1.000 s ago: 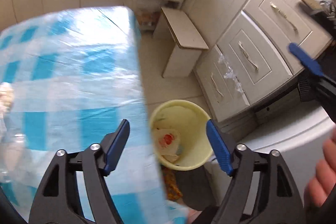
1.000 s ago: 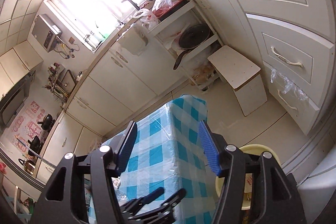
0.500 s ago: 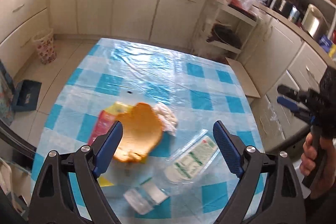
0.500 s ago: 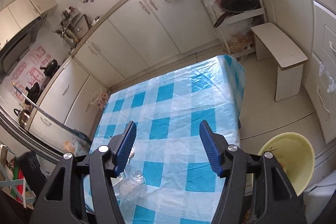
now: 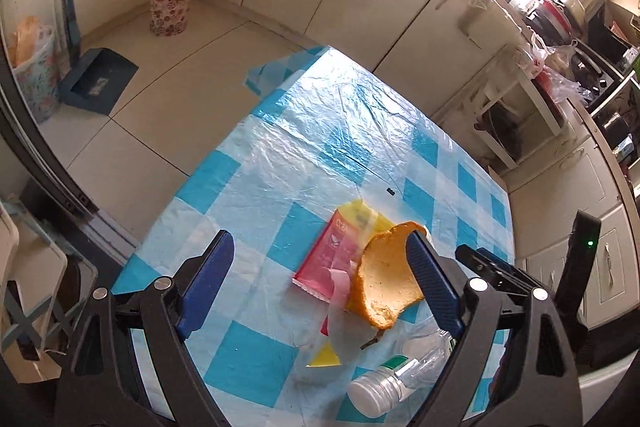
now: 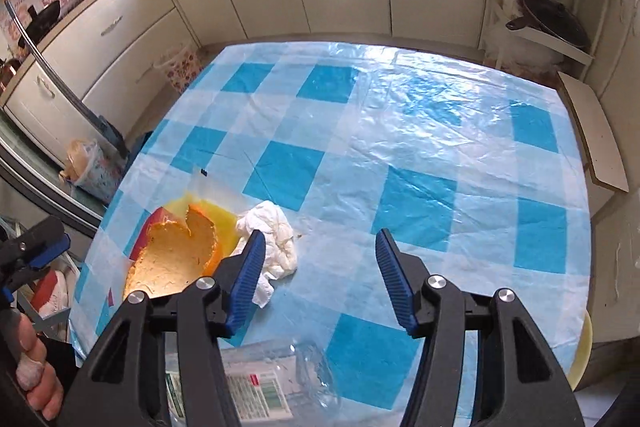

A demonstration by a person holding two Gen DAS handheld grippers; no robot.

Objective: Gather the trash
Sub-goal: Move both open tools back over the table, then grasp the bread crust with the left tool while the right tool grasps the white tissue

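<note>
Trash lies on a blue-checked tablecloth (image 5: 344, 131). A large orange peel (image 5: 386, 279) rests on a red and yellow wrapper (image 5: 332, 251), with a clear plastic bottle (image 5: 384, 387) near me. My left gripper (image 5: 320, 287) is open above the cloth, left of the peel. In the right wrist view the peel (image 6: 176, 255), a crumpled white tissue (image 6: 274, 235) and the bottle (image 6: 264, 387) lie at the lower left. My right gripper (image 6: 320, 275) is open and empty, just right of the tissue.
A yellow bin's rim (image 6: 582, 351) shows past the table's right edge. A floral basket (image 5: 168, 3) and a blue dustpan (image 5: 98, 81) stand on the floor. Cabinets and a shelf unit (image 6: 548, 3) surround the table. A low stool (image 6: 592, 135) is at the right.
Both grippers have swung from above the yellow bin and cabinets back over the table, and the trash pile has come close under them. Both stay open and empty.
</note>
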